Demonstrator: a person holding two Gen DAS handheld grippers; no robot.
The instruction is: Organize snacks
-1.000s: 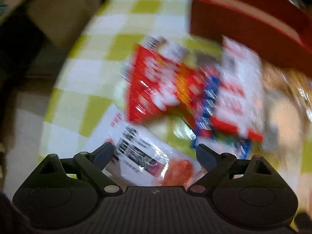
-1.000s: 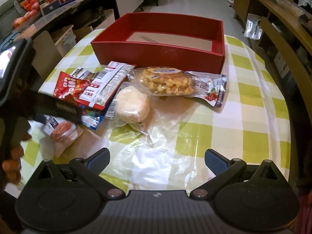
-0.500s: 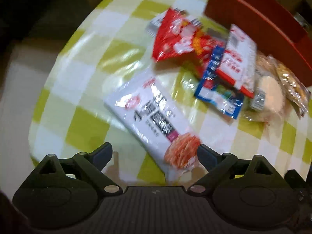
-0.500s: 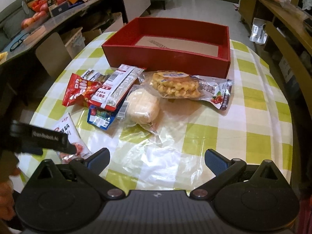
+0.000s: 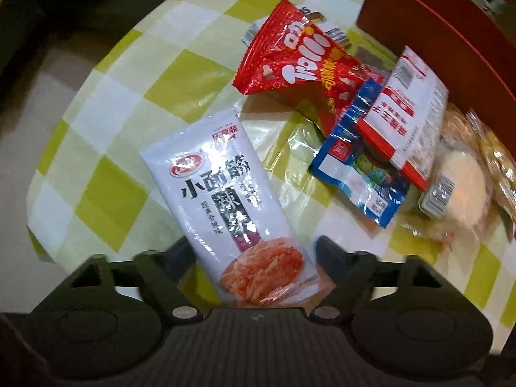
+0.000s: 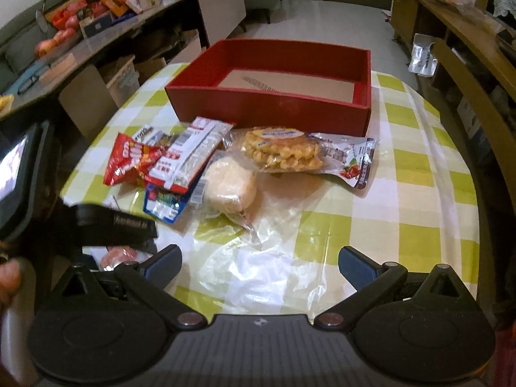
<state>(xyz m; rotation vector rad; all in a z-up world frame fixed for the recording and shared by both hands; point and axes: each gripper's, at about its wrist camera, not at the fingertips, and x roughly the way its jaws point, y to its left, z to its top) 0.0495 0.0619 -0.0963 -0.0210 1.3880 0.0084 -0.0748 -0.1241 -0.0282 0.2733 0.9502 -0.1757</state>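
Observation:
A white snack packet (image 5: 225, 193) with a red noodle picture lies flat on the green-checked table (image 5: 106, 193). My left gripper (image 5: 254, 248) points straight down over its lower end. Its jaws are closing, the packet lies between them, and the fingertips stand at its two edges without creasing it. Beyond it lie a red Trolli bag (image 5: 290, 61), a blue packet (image 5: 354, 174) and a white-and-red packet (image 5: 403, 113). The red box (image 6: 267, 109) stands at the far side with only a card sheet inside. My right gripper (image 6: 259, 264) hovers open over bare tablecloth, nothing between its fingers.
A wrapped round bun (image 6: 230, 187) and a waffle pack (image 6: 283, 151) lie in front of the box. The table edge (image 5: 64, 148) curves close on the left. Shelves with fruit and boxes (image 6: 96, 9) stand at the far left, wooden furniture (image 6: 467, 64) on the right.
The left gripper has come down over the white packet's lower end and rolled, and its jaws have narrowed around it. The right gripper has stayed almost still.

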